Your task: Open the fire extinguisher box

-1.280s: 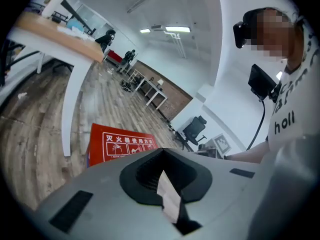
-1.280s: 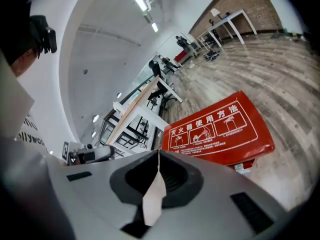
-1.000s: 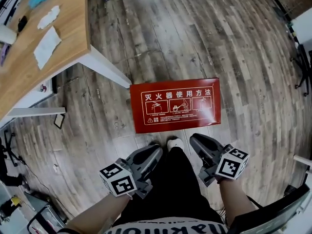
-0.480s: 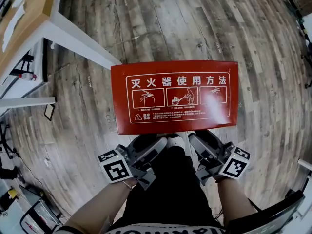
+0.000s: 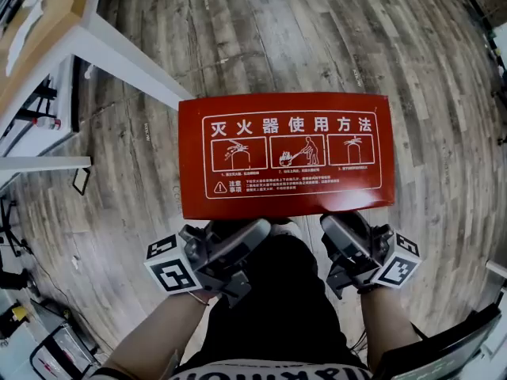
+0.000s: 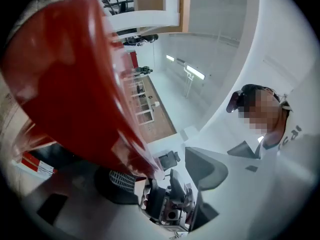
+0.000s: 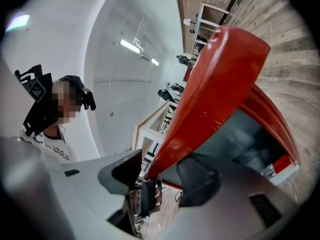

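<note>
The fire extinguisher box stands on the wood floor, and its red lid (image 5: 285,153) with white printed instructions faces up at me. My left gripper (image 5: 260,228) and right gripper (image 5: 337,224) reach the lid's near edge, one toward each end. Both have just been opening their jaws. In the left gripper view the red lid (image 6: 75,94) ends beside the wide-open left gripper (image 6: 160,179). In the right gripper view the lid's edge (image 7: 215,89) runs in between the open jaws of the right gripper (image 7: 160,176). I see no pad pressing on it.
A wooden table (image 5: 47,6) on white legs (image 5: 135,70) stands at the upper left. A dark chair (image 5: 444,347) sits at the lower right. My legs in black trousers (image 5: 273,291) are between the grippers. Cables and small items lie at the left edge.
The view has dropped closer, so the box looks much larger. Both grippers have gone from beside my legs to the lid's near edge.
</note>
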